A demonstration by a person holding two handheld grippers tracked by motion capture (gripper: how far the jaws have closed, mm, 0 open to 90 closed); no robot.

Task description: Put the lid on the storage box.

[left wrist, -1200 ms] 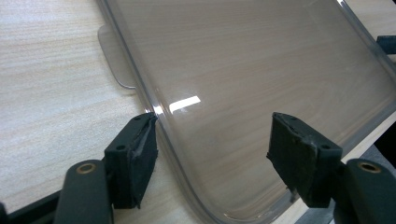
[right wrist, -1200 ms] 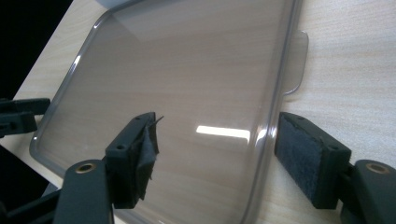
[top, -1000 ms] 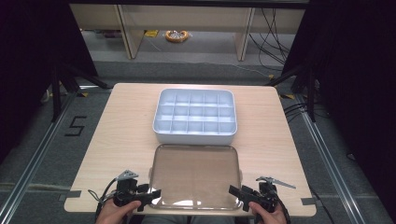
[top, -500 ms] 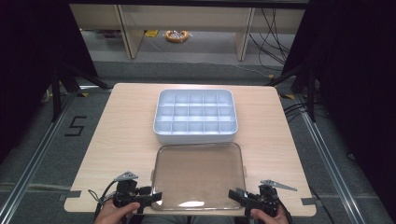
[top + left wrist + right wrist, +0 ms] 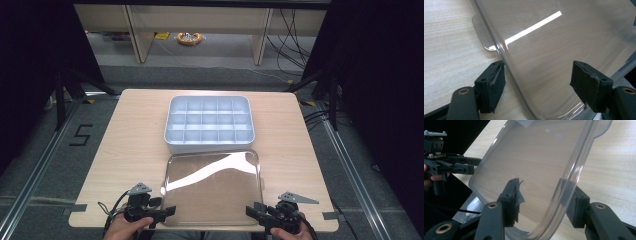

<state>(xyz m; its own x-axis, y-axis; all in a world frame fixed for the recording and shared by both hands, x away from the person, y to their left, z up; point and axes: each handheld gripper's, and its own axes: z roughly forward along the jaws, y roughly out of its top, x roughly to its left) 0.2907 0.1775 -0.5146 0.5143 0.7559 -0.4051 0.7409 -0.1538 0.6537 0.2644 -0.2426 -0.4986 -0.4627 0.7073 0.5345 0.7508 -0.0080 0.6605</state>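
A clear plastic lid [image 5: 212, 187] lies flat on the near half of the table, its near corners reaching the front edge. Behind it stands a pale grey compartment tray [image 5: 209, 146], all its cells empty. My left gripper [image 5: 167, 211] is at the lid's near left corner. In the left gripper view [image 5: 539, 80] its jaws stand wide apart across the lid's rim [image 5: 506, 65], the left pad touching it. My right gripper [image 5: 252, 212] is at the near right corner, open [image 5: 544, 195], with the lid's edge [image 5: 571, 177] running between its jaws.
The wooden table [image 5: 135, 145] has bare strips left and right of the tray and the lid. Its front edge runs just under both hands. Dark floor, cables and shelf legs lie beyond the far edge.
The lid's near edge has crept slightly toward me and a bright streak of glare now crosses it. Both grippers have stayed at the near corners.
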